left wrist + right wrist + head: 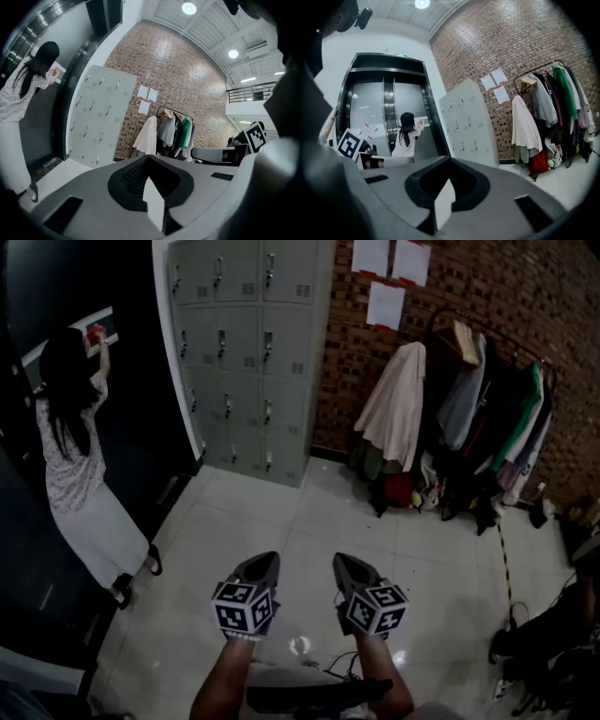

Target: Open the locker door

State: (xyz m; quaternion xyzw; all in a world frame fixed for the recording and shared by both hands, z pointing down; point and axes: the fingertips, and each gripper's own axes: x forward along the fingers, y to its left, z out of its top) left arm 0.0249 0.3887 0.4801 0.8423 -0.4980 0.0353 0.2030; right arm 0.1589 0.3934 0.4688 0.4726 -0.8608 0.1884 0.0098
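A grey bank of lockers [244, 352] stands against the brick wall across the tiled floor, all its doors closed, each with a small latch. It also shows in the left gripper view [98, 117] and the right gripper view [468, 122], still some distance away. My left gripper [262, 560] and right gripper [343, 561] are held side by side low in the head view, pointing toward the lockers. The jaws of both meet at the tips with nothing between them, as seen on the left gripper [150, 157] and the right gripper [450, 159].
A person in a pale dress [80, 474] stands at the left, reaching up to a dark wall beside the lockers. A clothes rack [469, 418] full of coats lines the brick wall at the right. Cables [511, 615] lie on the floor at the right.
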